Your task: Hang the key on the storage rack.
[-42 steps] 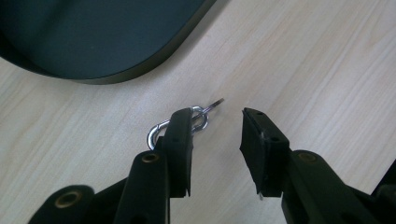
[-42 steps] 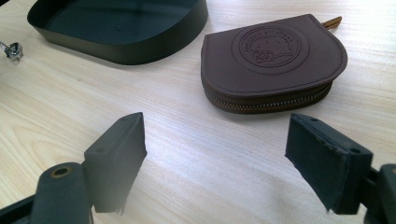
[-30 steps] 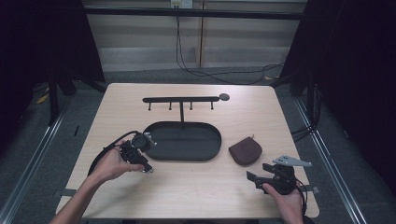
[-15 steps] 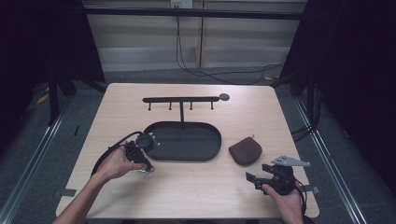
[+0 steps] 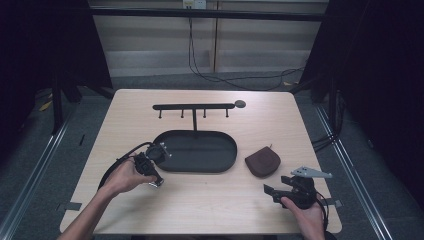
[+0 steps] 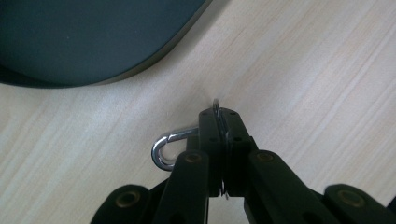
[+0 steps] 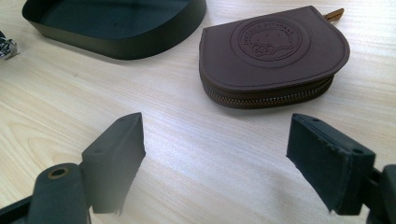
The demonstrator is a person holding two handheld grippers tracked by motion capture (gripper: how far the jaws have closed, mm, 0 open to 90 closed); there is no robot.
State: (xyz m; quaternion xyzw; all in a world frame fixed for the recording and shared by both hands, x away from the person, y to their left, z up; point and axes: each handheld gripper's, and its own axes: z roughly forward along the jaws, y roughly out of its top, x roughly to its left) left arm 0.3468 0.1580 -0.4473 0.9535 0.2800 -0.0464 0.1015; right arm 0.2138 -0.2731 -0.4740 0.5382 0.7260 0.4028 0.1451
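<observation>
On the pouch (image 7: 273, 53), an unreadable embossed seal.

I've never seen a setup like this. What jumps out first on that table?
A dark oval metal tray sits mid-table, with a black hook rack rising behind it. To its right lies a zipped brown leather pouch, in front of the open right gripper. Near the tray's left end, the left gripper is shut on a small silver metal clasp.

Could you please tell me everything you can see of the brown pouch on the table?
The brown pouch looks like leather, half-round with one straight edge, a round embossed emblem on top and a zipper along its side, closed, a tan pull at one corner. It lies flat on the wooden table, apart from the black tray, ahead of the open right tool.
</observation>
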